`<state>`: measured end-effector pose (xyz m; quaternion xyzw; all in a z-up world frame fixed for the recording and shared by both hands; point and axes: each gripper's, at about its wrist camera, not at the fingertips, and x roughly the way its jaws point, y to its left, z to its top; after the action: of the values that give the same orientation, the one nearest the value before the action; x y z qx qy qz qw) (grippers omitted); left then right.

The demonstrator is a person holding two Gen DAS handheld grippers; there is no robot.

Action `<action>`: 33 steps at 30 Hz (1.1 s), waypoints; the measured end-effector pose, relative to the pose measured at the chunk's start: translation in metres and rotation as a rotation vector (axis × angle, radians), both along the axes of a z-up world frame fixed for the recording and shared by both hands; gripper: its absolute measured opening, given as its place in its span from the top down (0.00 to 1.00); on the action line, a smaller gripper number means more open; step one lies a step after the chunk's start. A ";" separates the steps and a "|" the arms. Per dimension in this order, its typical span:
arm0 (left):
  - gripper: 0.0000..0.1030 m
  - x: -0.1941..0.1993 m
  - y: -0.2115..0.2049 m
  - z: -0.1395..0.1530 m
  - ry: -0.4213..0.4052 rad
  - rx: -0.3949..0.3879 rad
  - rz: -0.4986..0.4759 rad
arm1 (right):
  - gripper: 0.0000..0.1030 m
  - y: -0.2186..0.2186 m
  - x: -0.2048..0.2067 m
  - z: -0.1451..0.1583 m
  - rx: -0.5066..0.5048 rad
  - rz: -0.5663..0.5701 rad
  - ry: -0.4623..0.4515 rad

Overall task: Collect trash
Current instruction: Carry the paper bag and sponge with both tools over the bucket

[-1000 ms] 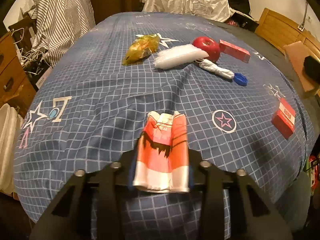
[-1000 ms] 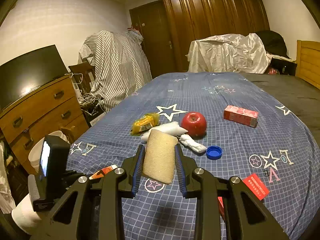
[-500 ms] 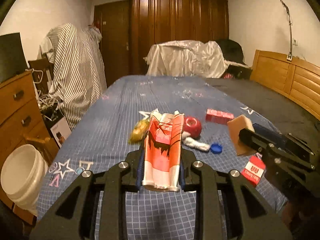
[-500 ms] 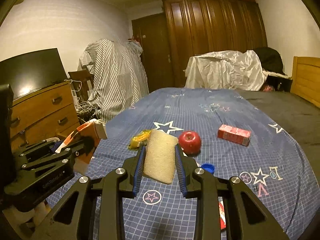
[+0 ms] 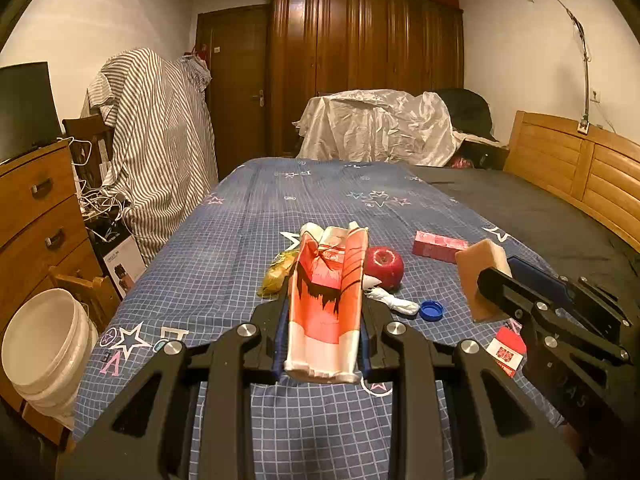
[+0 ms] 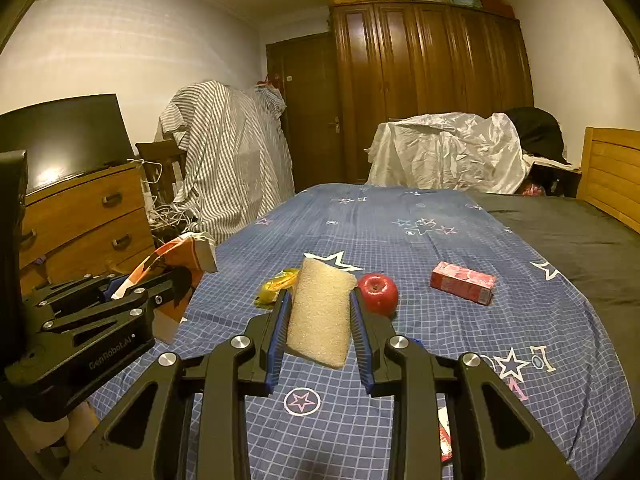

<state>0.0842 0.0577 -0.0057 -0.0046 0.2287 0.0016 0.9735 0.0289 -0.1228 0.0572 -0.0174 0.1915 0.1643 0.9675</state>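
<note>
Lifted both off bed: L gripper (image 5: 324,312) clamps wrapper (image 5: 326,304), R gripper (image 6: 320,316) sponge (image 6: 320,312); next I swing to bucket (image 5: 44,332) by left edge, drop.

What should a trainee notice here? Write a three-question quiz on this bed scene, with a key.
1. True or false: the left gripper is empty.
2. Multiple choice: what do the jaws of the right gripper clamp? A) the red apple B) the sponge C) the blue bottle cap
3. Short answer: which container stands on the floor beside the bed, in the left wrist view?

Key
1. False: it grips the orange and white wrapper.
2. B
3. The white bucket, by the wooden dresser.
</note>
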 end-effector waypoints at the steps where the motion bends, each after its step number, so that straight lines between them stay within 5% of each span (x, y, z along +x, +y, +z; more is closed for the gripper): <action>1: 0.76 0.000 0.000 0.000 0.000 -0.001 0.000 | 0.70 0.000 0.000 0.000 0.001 -0.002 -0.001; 16: 0.76 -0.005 0.014 0.003 -0.009 0.003 0.041 | 0.70 0.017 0.003 0.012 -0.004 0.036 -0.019; 33: 0.75 -0.044 0.194 0.041 -0.001 0.006 0.382 | 0.70 0.231 0.021 0.062 -0.034 0.455 0.027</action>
<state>0.0401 0.2522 0.0354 -0.0451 0.2233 0.1873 0.9555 0.0499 0.1085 0.1193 -0.0743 0.1983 0.3752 0.9024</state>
